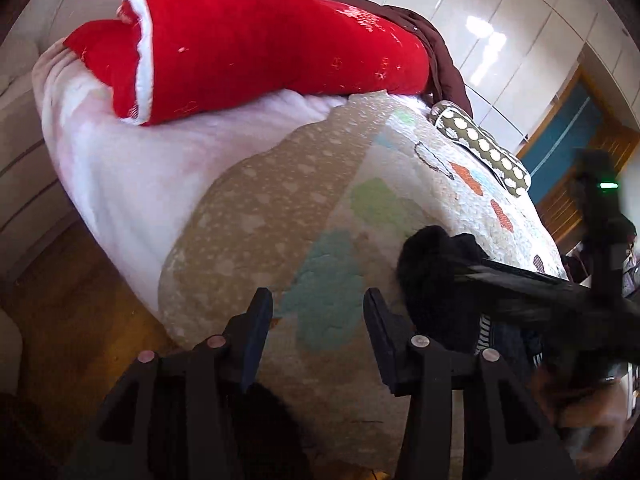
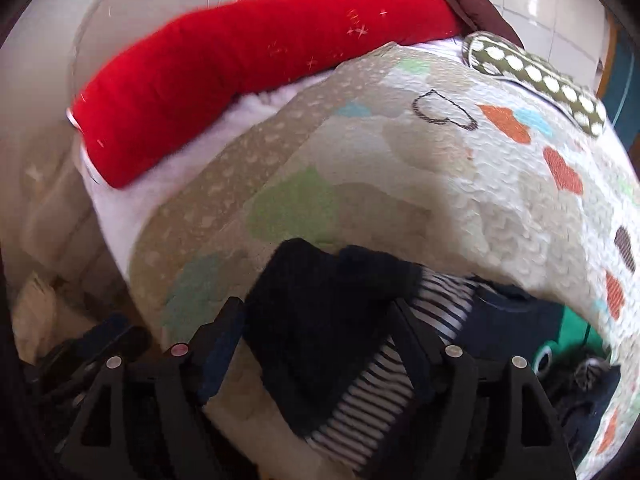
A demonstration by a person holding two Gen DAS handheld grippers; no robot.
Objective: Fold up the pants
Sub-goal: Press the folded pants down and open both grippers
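On the patchwork quilt, at its near edge, lies the dark knit pants bundle with a striped lining. The right gripper stands wide around it, pads not pressing. Just beside it, the left gripper is part open and empty. The pants look soft, light and floppy; take a bunched edge.

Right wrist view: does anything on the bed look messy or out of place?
Yes. The dark pants lie bunched in a heap on the patterned quilt, on top of a striped garment rather than spread flat. Nothing looks spilled or damaged.
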